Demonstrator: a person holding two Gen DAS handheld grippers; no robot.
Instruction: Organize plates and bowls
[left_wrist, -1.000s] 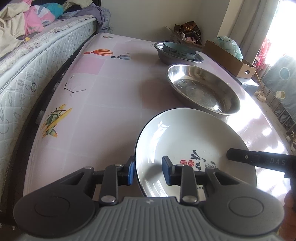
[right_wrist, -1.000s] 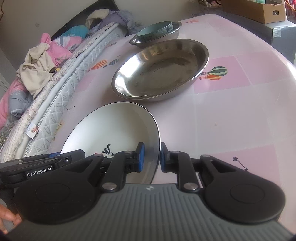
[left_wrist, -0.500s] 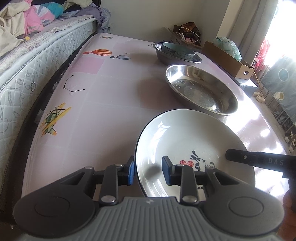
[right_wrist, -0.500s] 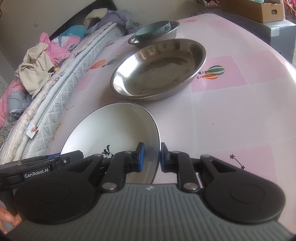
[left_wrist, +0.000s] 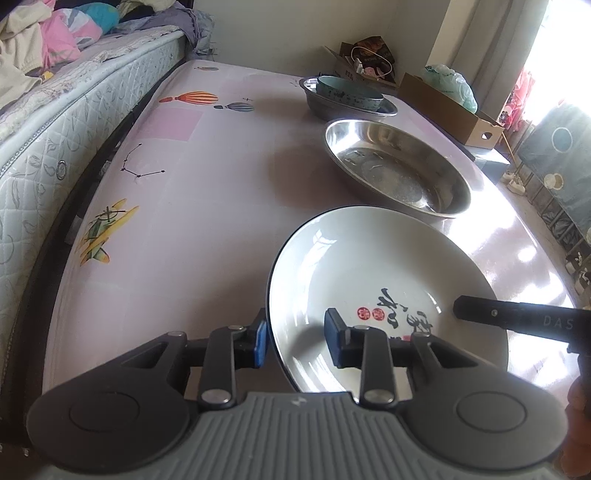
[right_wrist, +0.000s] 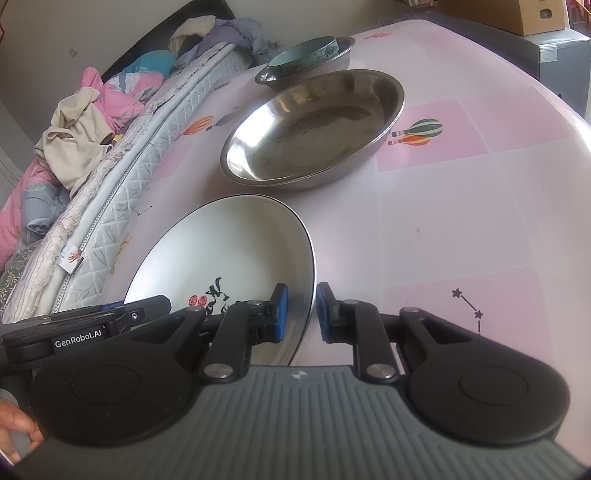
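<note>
White plate (left_wrist: 369, 266) w/ black rim & calligraphy sat nearest, just short of big steel basin (left_wrist: 397, 171). Beyond basin: smaller steel bowl (left_wrist: 386, 107) w/ teal bowl (left_wrist: 349, 94) nested inside. All upright.

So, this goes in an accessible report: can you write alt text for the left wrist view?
The left gripper, jaws opening, straddles the near rim of a white plate with black calligraphy, while the right gripper reaches in from the right. Beyond sit a steel basin and a teal bowl nested in another steel bowl.
</note>
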